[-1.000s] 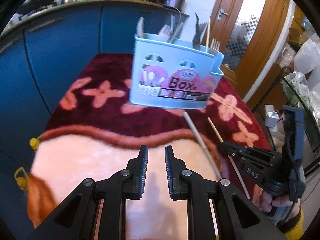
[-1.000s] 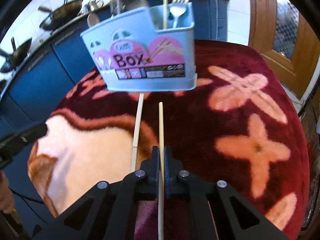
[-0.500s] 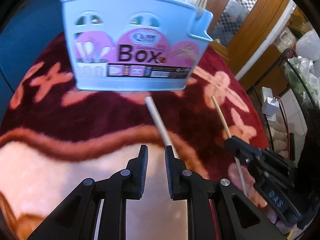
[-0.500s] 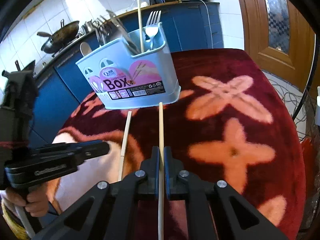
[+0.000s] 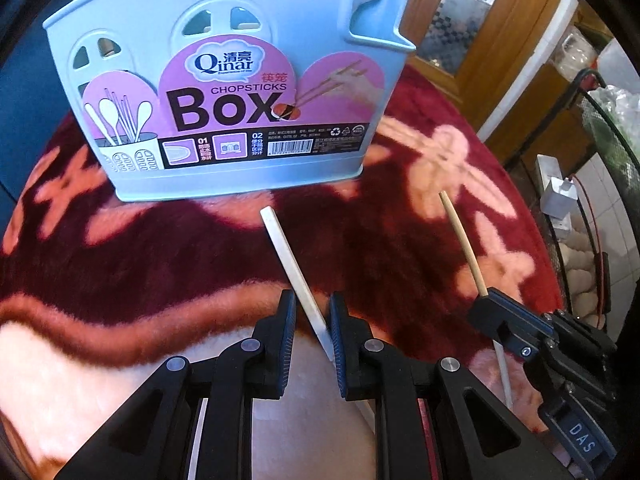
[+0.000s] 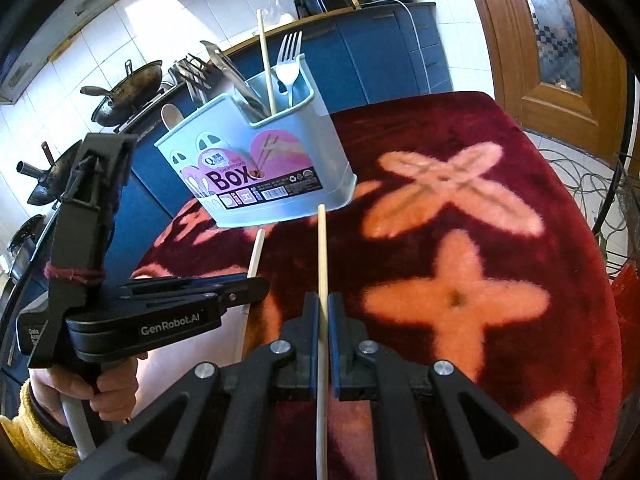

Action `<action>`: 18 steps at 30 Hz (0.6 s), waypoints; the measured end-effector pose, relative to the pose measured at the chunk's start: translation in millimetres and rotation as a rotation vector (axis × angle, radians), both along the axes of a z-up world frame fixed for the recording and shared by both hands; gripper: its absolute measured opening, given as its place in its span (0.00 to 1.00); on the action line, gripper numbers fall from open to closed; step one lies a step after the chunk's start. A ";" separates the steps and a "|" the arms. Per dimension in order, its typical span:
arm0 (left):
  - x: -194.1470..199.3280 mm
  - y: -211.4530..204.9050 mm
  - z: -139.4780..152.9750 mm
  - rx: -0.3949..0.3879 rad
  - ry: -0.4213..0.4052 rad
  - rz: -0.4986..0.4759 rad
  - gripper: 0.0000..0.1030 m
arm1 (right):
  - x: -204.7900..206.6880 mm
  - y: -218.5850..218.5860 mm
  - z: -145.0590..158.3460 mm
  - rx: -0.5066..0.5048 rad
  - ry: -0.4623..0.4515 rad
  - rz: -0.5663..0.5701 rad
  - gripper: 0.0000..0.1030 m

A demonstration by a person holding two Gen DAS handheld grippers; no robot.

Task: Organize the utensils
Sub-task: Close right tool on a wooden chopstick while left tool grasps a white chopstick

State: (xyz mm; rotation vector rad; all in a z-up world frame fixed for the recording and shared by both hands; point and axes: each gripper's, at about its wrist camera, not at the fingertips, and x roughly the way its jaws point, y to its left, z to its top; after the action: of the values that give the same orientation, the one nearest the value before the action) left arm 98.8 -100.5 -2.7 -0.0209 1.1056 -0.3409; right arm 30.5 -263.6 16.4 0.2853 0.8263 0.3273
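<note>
A light blue chopsticks box (image 5: 224,80) (image 6: 280,168) stands on the red flowered cloth (image 6: 452,300). It holds a fork (image 6: 289,64), a wooden chopstick (image 6: 266,64) and other cutlery. A white chopstick (image 5: 284,252) (image 6: 256,252) lies on the cloth in front of the box. My left gripper (image 5: 313,300) (image 6: 256,292) straddles its near part, narrowly open, and only the right finger looks to touch it. My right gripper (image 6: 323,300) (image 5: 486,304) is shut on a tan wooden chopstick (image 6: 322,248) (image 5: 462,236), whose tip points at the box's base.
Woks (image 6: 128,92) and blue cabinets (image 6: 380,60) stand behind the table. A wooden door (image 6: 560,60) is at the right, with cables (image 6: 592,184) on the floor past the table's right edge. A hand in a yellow sleeve (image 6: 40,432) holds the left gripper.
My left gripper has moved forward and down toward the box, and the white chopstick now lies between its fingers. The right gripper has kept its grip on the wooden chopstick and drawn back a little.
</note>
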 end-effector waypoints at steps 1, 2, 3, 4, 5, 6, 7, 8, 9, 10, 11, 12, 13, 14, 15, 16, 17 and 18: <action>1.4 0.2 -0.5 -0.007 -0.002 0.003 0.17 | 0.0 0.0 0.0 0.000 0.000 0.000 0.06; 3.0 1.0 -0.3 -0.014 -0.001 0.005 0.17 | 0.1 -2.4 -0.6 0.007 -0.005 -0.016 0.06; 4.1 1.5 -0.4 -0.021 -0.001 0.008 0.17 | -0.3 -3.3 -0.5 0.010 -0.009 -0.022 0.06; 5.5 2.1 -0.5 -0.030 -0.002 0.010 0.17 | -0.4 -4.0 -0.3 0.013 -0.012 -0.026 0.06; 5.6 3.1 -0.3 -0.034 -0.003 0.010 0.17 | -0.8 -5.7 -0.2 0.019 -0.016 -0.033 0.06; 5.7 3.5 0.0 -0.037 -0.007 0.008 0.16 | -0.8 -6.7 0.0 0.022 -0.018 -0.036 0.06; 5.2 4.0 0.3 -0.038 -0.014 0.005 0.15 | -0.5 -8.0 -0.1 0.025 -0.019 -0.039 0.06; 3.6 5.4 0.7 -0.041 -0.020 0.002 0.15 | -0.8 -9.0 0.2 0.029 -0.020 -0.042 0.06; 2.5 6.6 1.0 -0.044 -0.026 0.001 0.15 | -0.8 -9.3 0.2 0.030 -0.020 -0.043 0.06; 1.2 7.8 1.1 -0.053 -0.034 0.002 0.14 | -1.0 -9.6 0.5 0.031 -0.021 -0.045 0.06; -0.4 9.9 1.7 -0.062 -0.039 0.004 0.14 | -1.5 -9.9 1.1 0.034 -0.023 -0.049 0.06; -1.9 12.2 2.5 -0.079 -0.045 0.005 0.13 | -2.0 -10.2 2.0 0.037 -0.027 -0.052 0.06; -3.7 14.8 3.8 -0.098 -0.053 0.003 0.13 | -3.0 -10.4 3.4 0.043 -0.034 -0.057 0.06; -5.5 16.4 5.6 -0.112 -0.063 0.001 0.13 | -3.6 -10.6 5.0 0.050 -0.040 -0.060 0.06; -7.4 17.3 7.4 -0.120 -0.073 0.001 0.12 | -4.5 -10.9 6.7 0.055 -0.049 -0.062 0.06; -9.6 18.8 9.8 -0.128 -0.087 0.001 0.12 | -5.7 -10.8 8.8 0.055 -0.057 -0.065 0.06; -12.3 20.6 13.0 -0.135 -0.106 -0.001 0.09 | -6.9 -10.4 11.3 0.055 -0.067 -0.067 0.06; -14.4 21.8 16.2 -0.139 -0.124 -0.003 0.06 | -7.6 -10.3 13.3 0.055 -0.075 -0.069 0.06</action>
State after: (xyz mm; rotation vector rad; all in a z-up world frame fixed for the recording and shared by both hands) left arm 84.3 -78.6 13.6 -0.1198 0.9583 -0.4154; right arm 22.9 -273.9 29.7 0.3503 0.7328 0.2951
